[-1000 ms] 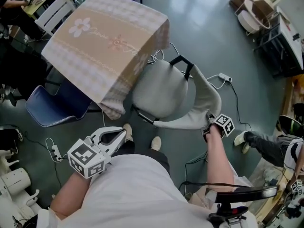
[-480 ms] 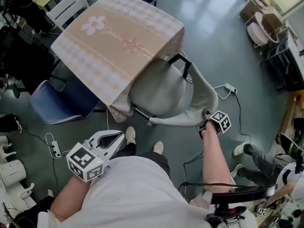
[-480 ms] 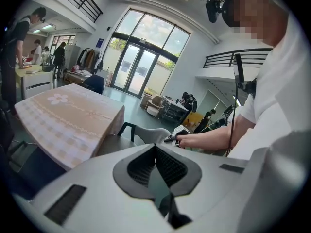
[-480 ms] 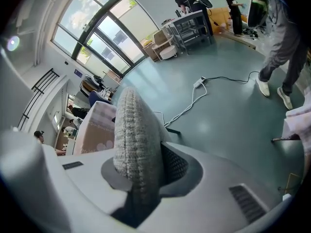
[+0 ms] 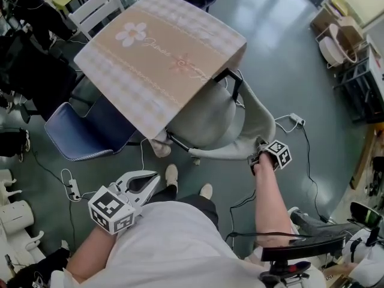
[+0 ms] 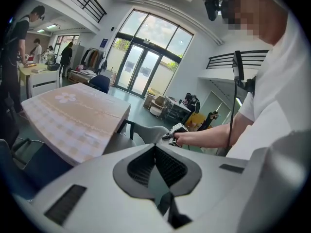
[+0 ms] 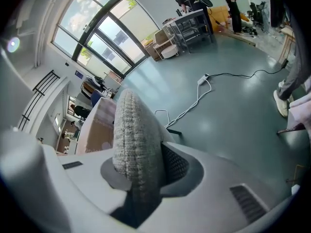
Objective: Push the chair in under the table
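Note:
A grey upholstered chair [image 5: 207, 122] stands at the near corner of the table [image 5: 162, 53], which wears a beige flowered cloth. The seat's far part lies under the cloth's overhang. My right gripper [image 5: 258, 156] is shut on the top of the chair's backrest [image 5: 259, 122]. In the right gripper view the grey woven backrest [image 7: 133, 140] fills the gap between the pads of the right gripper [image 7: 141, 171]; the jaws have just been opening slightly around it. My left gripper [image 5: 155, 180] hangs shut and empty beside my body, away from the chair; its tips meet in the left gripper view [image 6: 155, 147].
A blue chair [image 5: 78, 134] is tucked at the table's left side and a white slatted chair [image 5: 96, 8] stands behind. Cables and a power strip [image 5: 297, 120] lie on the floor right of the grey chair. Another strip [image 5: 73, 191] lies at left. Racks [image 5: 354, 47] stand far right.
The grey chair has slid further under the table's cloth, with my right gripper still on its backrest. My left gripper and my feet have moved toward the table.

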Motion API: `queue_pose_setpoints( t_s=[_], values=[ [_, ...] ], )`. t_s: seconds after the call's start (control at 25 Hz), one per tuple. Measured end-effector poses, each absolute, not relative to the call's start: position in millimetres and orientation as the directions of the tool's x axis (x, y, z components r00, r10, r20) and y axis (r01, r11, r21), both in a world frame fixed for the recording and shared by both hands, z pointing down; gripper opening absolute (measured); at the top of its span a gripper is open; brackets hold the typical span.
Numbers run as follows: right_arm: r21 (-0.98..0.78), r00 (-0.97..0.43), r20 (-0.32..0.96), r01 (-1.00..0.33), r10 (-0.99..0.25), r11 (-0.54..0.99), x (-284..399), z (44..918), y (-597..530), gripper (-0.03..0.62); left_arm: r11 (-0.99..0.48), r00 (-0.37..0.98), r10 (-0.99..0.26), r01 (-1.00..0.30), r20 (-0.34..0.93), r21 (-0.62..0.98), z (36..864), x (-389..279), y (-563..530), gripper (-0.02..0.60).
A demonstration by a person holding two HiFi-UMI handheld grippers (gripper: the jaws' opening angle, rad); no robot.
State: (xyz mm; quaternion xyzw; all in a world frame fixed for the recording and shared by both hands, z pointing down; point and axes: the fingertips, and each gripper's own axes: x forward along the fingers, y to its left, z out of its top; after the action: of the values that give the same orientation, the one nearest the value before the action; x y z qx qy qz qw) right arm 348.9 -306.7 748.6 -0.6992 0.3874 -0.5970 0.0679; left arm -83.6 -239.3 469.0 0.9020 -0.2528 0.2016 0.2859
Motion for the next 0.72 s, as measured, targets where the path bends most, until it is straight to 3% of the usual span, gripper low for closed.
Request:
queue_pose_setpoints(
  t_s=[0.24, 0.4, 0.72],
  values=[
    [-0.587, 0.0, 0.748, -0.467, -0.664, -0.661, 350.1, 745.3, -309.3, 0.126, -0.729, 0.805, -0.321, -0.546, 0.499, 0.412, 468.6, -99.0, -241.7, 0.012],
    [-0.561, 0.024, 0.739, -0.532, -0.673, -0.634, 348.3, 735.3, -304.0, 0.175, -0.748, 0.821, -0.309, -0.522, 0.48, 0.41, 466.5, -109.0, -244.3, 0.012],
    [-0.468, 0.071, 0.732, -0.671, -0.678, -0.575, 329.8, 671.8, -258.4, 0.178, -0.815, 0.89, -0.205, -0.385, 0.407, 0.432, 460.3, -103.3, -242.3, 0.012]
  ],
)
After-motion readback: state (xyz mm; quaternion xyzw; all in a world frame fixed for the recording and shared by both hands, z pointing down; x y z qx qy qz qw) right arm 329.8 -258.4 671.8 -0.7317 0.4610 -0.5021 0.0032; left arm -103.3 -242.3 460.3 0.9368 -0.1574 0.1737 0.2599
